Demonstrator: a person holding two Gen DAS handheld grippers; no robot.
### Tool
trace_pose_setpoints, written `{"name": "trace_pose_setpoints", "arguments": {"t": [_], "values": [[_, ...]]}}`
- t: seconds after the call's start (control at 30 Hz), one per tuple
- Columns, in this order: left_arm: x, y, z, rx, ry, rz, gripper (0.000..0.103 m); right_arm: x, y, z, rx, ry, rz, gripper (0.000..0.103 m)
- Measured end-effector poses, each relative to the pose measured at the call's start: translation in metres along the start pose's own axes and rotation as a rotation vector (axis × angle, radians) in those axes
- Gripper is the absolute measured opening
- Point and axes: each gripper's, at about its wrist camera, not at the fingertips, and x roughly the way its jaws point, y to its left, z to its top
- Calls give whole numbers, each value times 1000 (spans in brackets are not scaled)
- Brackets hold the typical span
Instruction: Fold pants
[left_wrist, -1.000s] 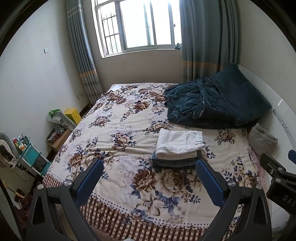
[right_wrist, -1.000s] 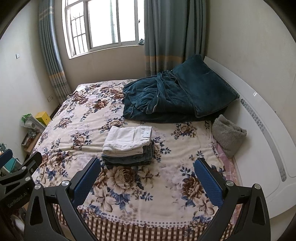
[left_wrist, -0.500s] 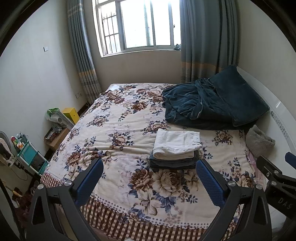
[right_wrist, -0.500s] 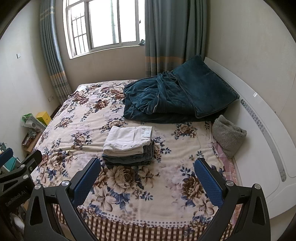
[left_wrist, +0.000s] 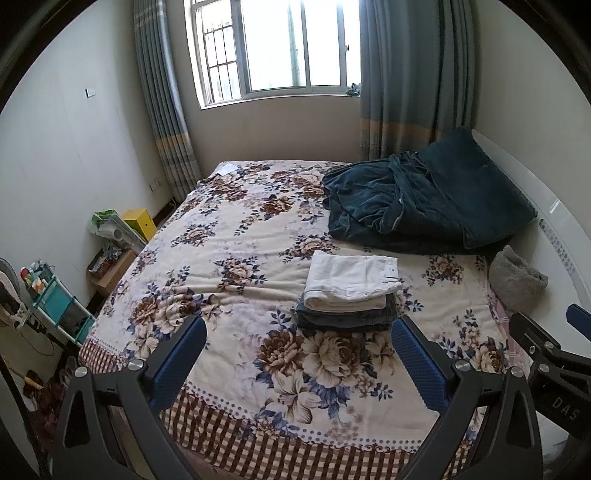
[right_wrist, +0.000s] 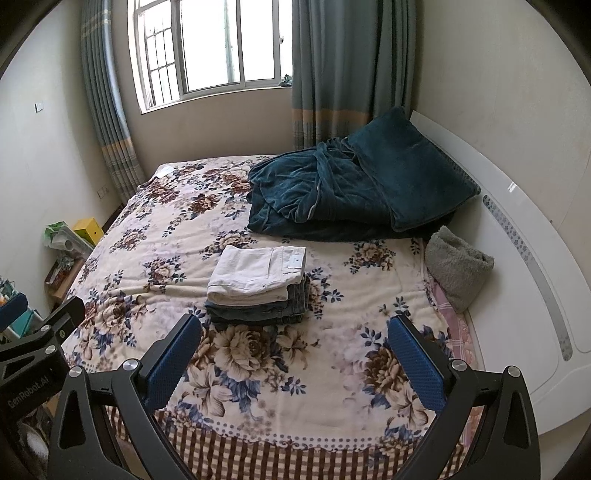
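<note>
The left claw (left_wrist: 299, 354) was held level with its two blue-padded fingers (left_wrist: 181, 360) spread wide and nothing between them. The right claw (right_wrist: 295, 350) was posed the same way, wide apart and empty, just beside the left one, both pointing forward.

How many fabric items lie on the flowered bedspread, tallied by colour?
White folded pants: 1
Dark denim folded pants, beneath the white pair: at least 1, layers unclear
Teal blanket: 1
Grey fuzzy bundle: 1
Total: 4 at least
</note>
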Motion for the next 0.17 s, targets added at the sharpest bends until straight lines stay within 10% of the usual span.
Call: {"name": "trace_pose_setpoints", "arguments": {"t": [0.17], "values": [[-3, 2, -1, -15, -12, -2, 103, 1, -1, 0, 1, -3, -1, 103]]}}
